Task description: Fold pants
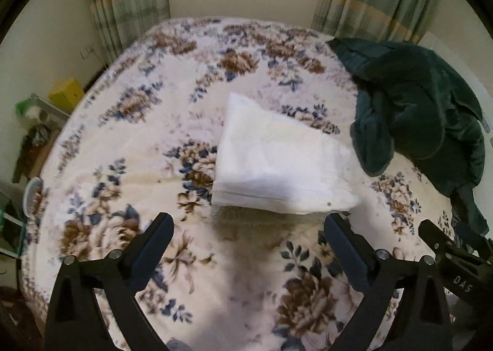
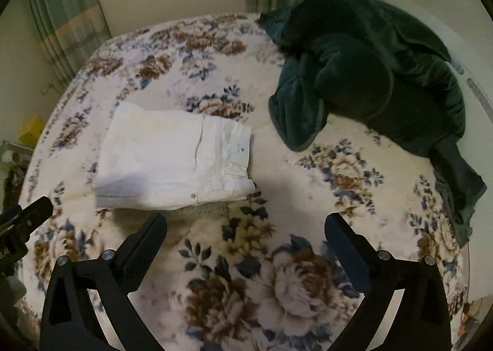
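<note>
pants point(image 2: 172, 159): folded stack, lying free on bed point(image 2: 277, 274).
left gripper point(image 1: 248, 229): spread apart, empty.
right gripper point(image 2: 246, 227): spread apart, empty.
risk: your near finger could snag the stack edge and undo the fold.

Two fisheye views look forward and down over a bed covered by a floral blanket point(image 1: 129, 166), each from just behind its own gripper's spread fingers, which frame the lower edge.

The left wrist view faces the window wall, with the folded white pants point(image 1: 277, 163) near, dead ahead at 12 o'clock, and a dark green garment point(image 1: 416, 110) at 2 o'clock.

The right wrist view sits further right, close above the blanket: the pants point(image 2: 172, 163) lie at 10 o'clock and the green garment point(image 2: 369, 73) at 1 o'clock.

Both views share the pants, garment, blanket and curtains point(image 1: 129, 2).
</note>
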